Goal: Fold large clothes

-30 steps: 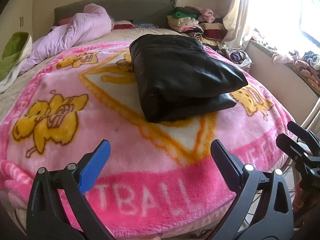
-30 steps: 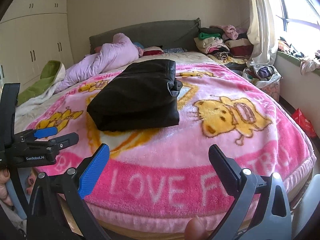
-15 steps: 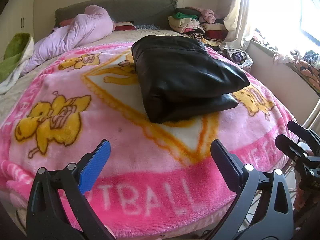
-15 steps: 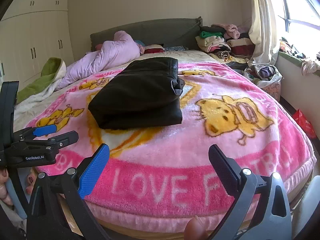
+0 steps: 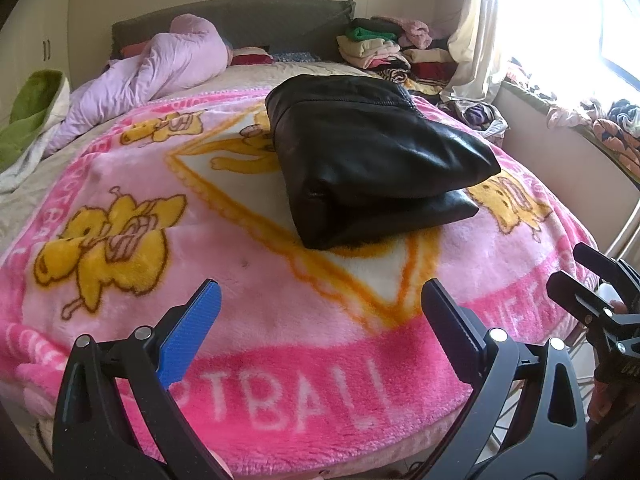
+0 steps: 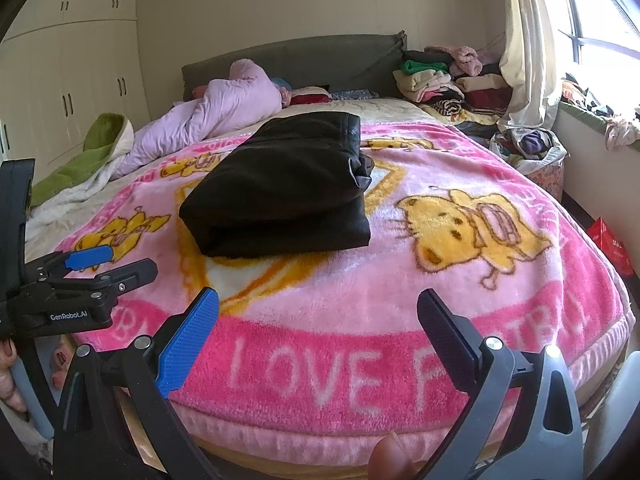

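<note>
A folded black garment (image 6: 280, 188) lies in the middle of a pink blanket (image 6: 400, 280) with yellow cartoon figures, spread over a bed. In the foreground the right gripper (image 6: 318, 320) hangs above the blanket's near edge, its fingers spread wide and empty. At the left edge the left gripper (image 6: 108, 262) is also empty, fingers slightly parted. Stacked clothes (image 6: 444, 84) sit beside the headboard.
</note>
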